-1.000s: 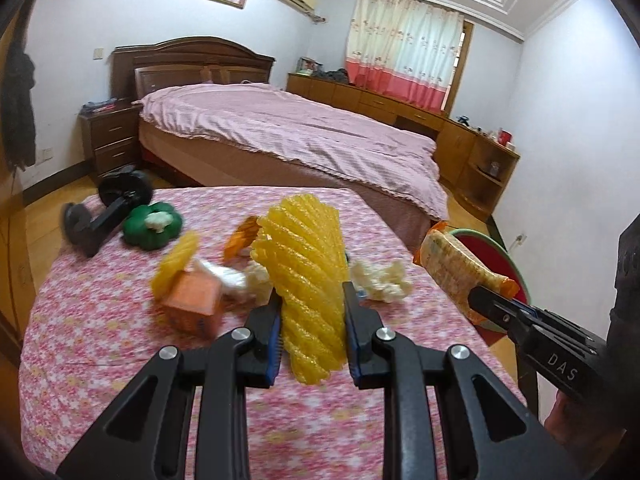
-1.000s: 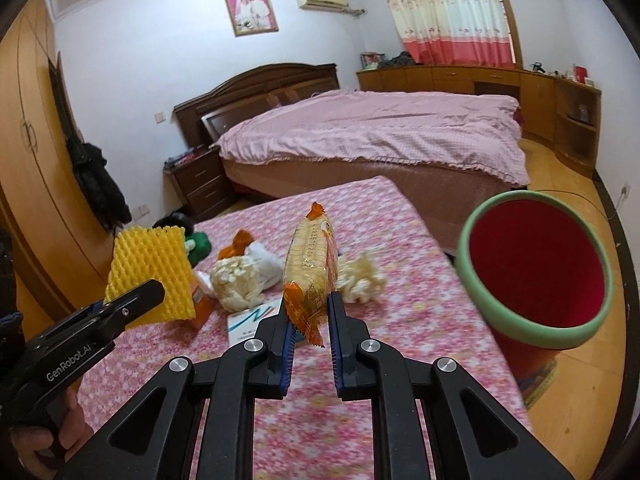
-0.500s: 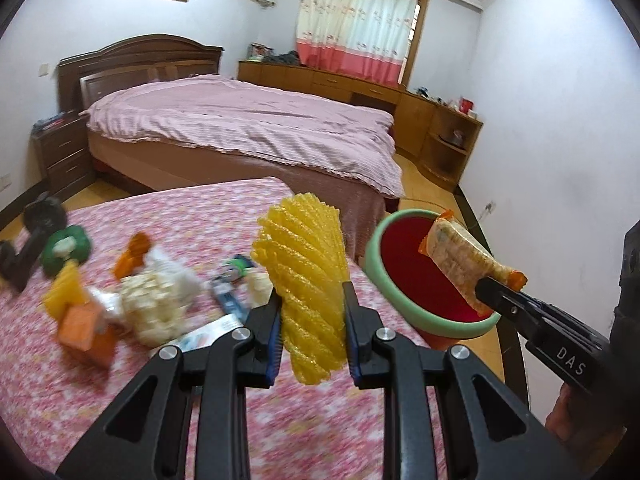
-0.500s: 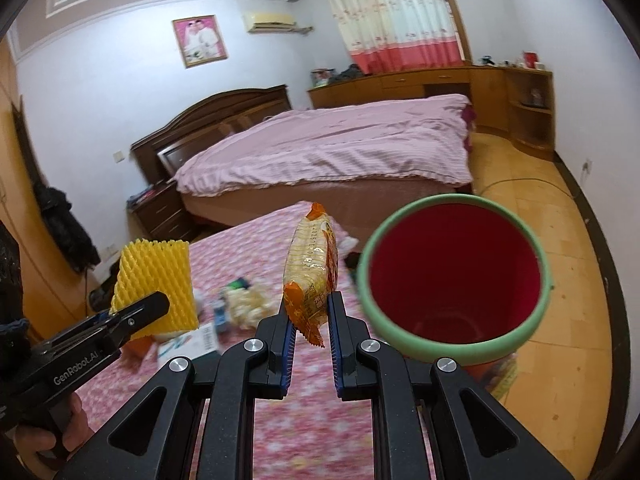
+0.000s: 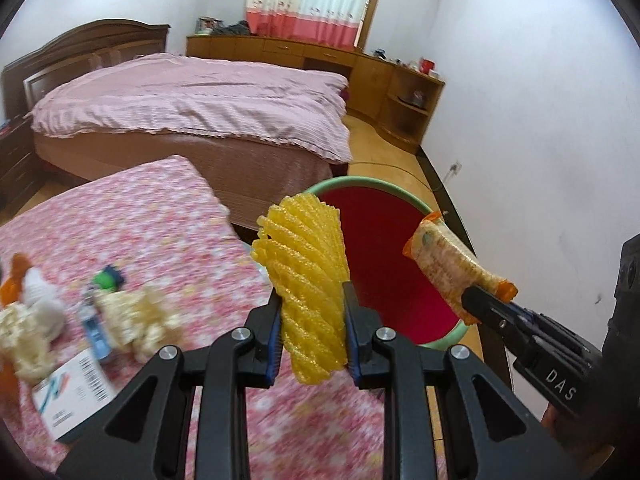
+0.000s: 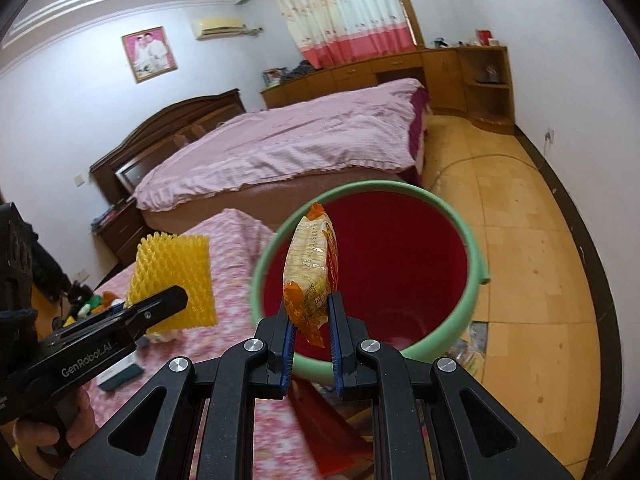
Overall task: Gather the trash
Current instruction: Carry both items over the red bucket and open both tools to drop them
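Yellow foam netting [image 5: 306,280] clamped upright between the pads of the left gripper [image 5: 312,334], lower end poking below the fingers. Just beyond its tip and slightly right, a red bin with a green rim [image 5: 362,182], standing on the wooden floor beside the table. Orange-and-cream snack wrapper [image 6: 310,268] pinched by its lower end in the right gripper [image 6: 310,336], jaws drawn tight on it, wrapper standing up directly in front of the bin's red interior [image 6: 400,256]. Left of the left gripper, on the pink floral tablecloth [image 5: 132,208]: crumpled white tissue [image 5: 138,322], a small white box with a barcode [image 5: 74,394], a green-and-blue scrap [image 5: 107,279], all blurred. Farther off, past both tools, a bed under a pink cover [image 6: 288,140].
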The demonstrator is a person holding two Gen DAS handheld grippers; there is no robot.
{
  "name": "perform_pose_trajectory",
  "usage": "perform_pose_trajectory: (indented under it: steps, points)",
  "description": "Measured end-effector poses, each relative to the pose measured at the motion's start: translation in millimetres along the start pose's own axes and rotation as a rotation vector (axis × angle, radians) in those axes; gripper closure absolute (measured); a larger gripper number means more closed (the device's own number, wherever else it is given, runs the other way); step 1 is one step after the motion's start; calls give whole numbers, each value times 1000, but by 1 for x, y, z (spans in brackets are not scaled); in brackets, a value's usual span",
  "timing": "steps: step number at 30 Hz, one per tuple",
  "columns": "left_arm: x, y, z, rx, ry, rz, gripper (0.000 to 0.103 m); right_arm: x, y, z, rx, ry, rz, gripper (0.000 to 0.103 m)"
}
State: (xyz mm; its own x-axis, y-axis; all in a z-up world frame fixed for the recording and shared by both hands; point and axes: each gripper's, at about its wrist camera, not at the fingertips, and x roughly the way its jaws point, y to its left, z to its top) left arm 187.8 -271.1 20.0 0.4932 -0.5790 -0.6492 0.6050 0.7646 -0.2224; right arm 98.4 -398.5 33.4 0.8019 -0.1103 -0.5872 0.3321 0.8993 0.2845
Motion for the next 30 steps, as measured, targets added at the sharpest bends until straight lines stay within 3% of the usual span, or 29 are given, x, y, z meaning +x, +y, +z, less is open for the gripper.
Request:
perform_pose_trajectory:
  steps: [14,20,30]
  points:
    - [56,-22,5,32,71,-5,77,33,-39,5,42,77,-25,87]
    - [67,-13,8,-10,84,32,63,44,-44,10,42,92,-23,85]
    - [62,-8,8,-20,87,55,62,43,-38,13,24,86,-14,75]
